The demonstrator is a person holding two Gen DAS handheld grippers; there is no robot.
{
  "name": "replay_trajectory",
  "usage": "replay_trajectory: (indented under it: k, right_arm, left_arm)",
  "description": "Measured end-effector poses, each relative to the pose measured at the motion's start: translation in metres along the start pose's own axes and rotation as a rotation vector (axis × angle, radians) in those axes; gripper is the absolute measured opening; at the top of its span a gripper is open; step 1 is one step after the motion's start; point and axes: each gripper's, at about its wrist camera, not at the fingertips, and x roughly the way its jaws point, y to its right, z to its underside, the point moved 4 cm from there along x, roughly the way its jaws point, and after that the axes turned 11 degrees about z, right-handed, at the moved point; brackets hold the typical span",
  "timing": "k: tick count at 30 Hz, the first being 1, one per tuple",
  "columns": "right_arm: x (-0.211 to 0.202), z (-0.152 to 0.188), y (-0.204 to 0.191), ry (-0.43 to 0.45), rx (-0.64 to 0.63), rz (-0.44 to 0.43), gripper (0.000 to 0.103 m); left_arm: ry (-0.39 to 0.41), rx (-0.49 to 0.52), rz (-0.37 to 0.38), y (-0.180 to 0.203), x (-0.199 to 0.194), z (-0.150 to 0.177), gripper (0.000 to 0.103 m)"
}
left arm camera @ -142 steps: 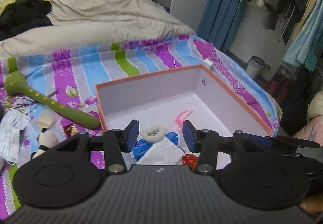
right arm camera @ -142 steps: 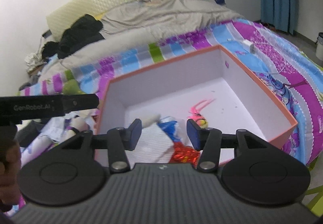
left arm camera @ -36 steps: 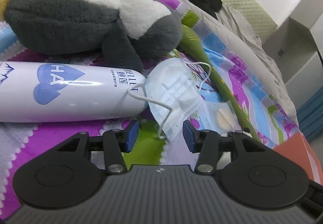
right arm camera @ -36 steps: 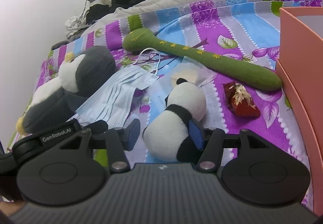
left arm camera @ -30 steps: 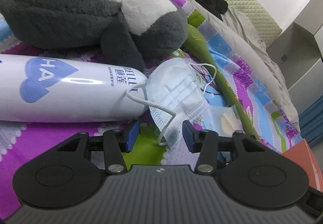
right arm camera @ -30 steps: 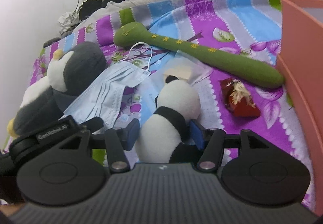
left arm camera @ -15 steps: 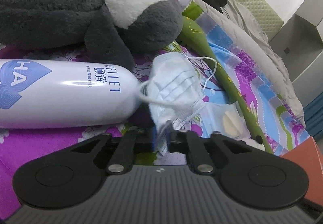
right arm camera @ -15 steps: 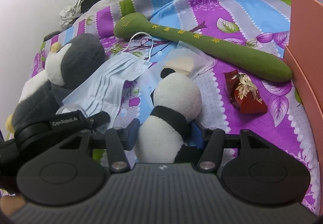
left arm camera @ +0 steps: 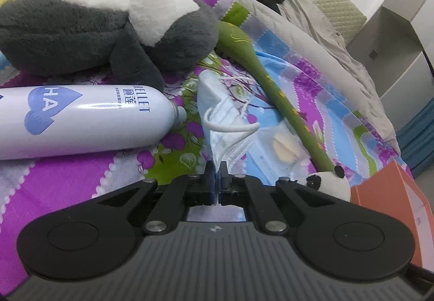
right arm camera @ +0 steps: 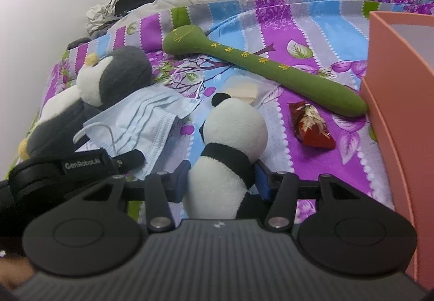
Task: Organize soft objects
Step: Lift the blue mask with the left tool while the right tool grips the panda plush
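A pale blue face mask (left arm camera: 227,122) lies crumpled on the striped bedspread, and my left gripper (left arm camera: 216,184) is shut on its near edge, with one ear loop curling free. The right wrist view shows the same mask (right arm camera: 146,116) beside a grey penguin plush (right arm camera: 114,76). A small panda plush (right arm camera: 233,133) stands between the pads of my right gripper (right arm camera: 221,183). Its jaws are closing and both pads press on the panda's body. A long green plush stick (right arm camera: 257,62) lies behind it.
A white spray bottle (left arm camera: 81,116) lies left of the mask, under the penguin (left arm camera: 81,29). An orange box (right arm camera: 393,84) stands at the right, touching the stick's end. A red wrapper (right arm camera: 312,124) and a small clear packet (right arm camera: 244,89) lie on the bedspread.
The left jaws closed on the mask's edge and pulled it up off the bed. The right jaws narrowed onto the panda, which now stands higher in view.
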Motion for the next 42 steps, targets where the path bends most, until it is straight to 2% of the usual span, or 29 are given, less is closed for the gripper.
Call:
replay_trajectory:
  k: [13,32,42]
  right_arm:
    - [-0.056,0.031,-0.002,0.014,-0.047,-0.005,0.053]
    - [-0.141,0.07,0.018,0.037,-0.09,0.024,0.053]
    - [-0.175,0.065,0.029,0.064,-0.09,0.035,0.053]
  left_arm:
    - [-0.033,0.037,0.016,0.024,-0.064,0.035,0.003]
    - [-0.073,0.157,0.049,0.068,-0.15,0.083,0.003]
    - [-0.062,0.205,0.085,0.103,-0.181,0.081,0.003]
